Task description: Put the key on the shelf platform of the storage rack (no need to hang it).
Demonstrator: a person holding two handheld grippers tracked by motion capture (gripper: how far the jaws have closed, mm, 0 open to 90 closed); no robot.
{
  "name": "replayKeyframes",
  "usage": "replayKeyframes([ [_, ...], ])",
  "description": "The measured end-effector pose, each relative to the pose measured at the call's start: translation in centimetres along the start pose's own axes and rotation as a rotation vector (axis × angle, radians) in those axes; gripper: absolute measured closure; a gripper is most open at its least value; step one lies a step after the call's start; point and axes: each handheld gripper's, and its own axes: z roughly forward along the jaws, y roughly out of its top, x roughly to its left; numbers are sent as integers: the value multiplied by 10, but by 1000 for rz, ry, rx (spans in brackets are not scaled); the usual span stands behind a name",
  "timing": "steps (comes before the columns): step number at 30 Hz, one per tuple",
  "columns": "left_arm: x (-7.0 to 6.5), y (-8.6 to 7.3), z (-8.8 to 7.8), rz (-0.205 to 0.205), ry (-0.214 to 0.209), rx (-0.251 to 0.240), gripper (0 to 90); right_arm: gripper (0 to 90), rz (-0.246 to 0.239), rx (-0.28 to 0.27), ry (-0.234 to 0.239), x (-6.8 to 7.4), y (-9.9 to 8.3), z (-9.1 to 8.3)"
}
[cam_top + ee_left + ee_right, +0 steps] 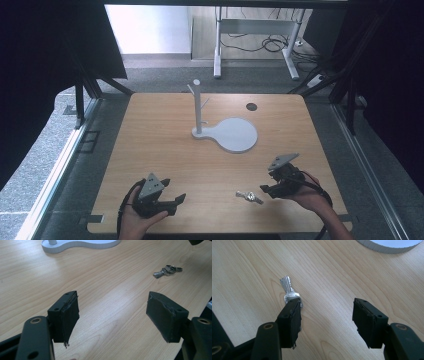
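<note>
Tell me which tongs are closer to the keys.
The right tongs: they sit right beside the keys, while the left tongs stay farther off.

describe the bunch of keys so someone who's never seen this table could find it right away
On the wooden table, look near the front edge, well short of the white stand. The keys lie flat beside the right gripper, the only small silvery metal thing there.
</note>
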Motion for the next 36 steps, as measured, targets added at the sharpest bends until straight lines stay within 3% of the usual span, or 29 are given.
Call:
replayKeyframes([
  [5, -2, 0, -1, 15, 17, 7, 265, 410, -20, 25, 3, 4, 2, 1],
  [14, -2, -2, -2, 5, 16, 1, 265, 424, -53, 90, 50, 19, 4, 32],
  [22, -2, -2, -4, 7, 13, -3, 266, 423, -75, 122, 67, 29, 4, 43],
  [36, -3, -2, -5, 8, 17, -6, 265, 419, -109, 152, 51, 36, 5, 54],
])
